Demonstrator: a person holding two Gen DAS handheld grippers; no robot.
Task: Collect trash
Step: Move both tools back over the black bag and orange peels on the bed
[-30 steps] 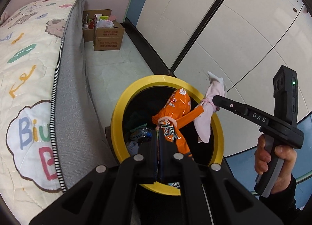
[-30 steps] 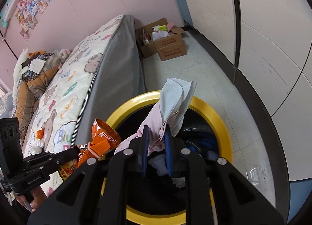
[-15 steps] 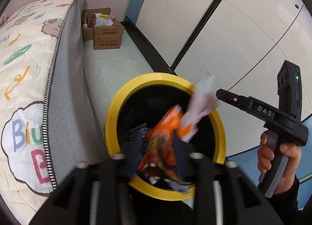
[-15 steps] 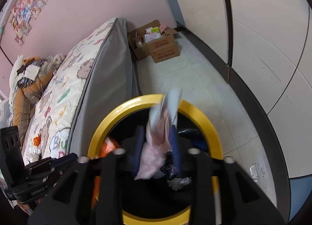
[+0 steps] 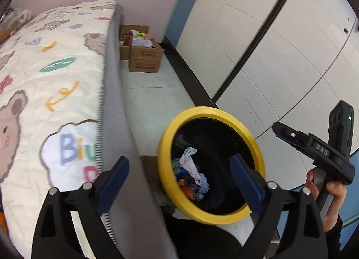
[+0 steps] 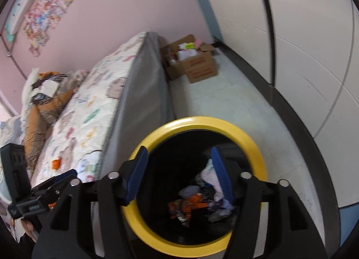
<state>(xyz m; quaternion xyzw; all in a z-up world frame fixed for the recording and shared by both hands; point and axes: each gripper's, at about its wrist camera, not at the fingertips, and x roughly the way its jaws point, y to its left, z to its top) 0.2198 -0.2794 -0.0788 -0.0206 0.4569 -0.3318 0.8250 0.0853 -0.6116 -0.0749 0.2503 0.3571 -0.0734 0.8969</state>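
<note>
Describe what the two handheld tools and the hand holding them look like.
Both are black with blue ribbed finger pads and silver bolts at the joints. The left tool has wide angular black arms. The right tool shows white lettering, a green light and a grey pistol grip, held by a bare hand in a dark sleeve.

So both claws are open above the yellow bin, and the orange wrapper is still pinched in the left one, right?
Not quite: the left claw is empty. The orange wrapper lies inside the yellow bin, as the right wrist view shows. Both claws, including the right claw, are open.
</note>
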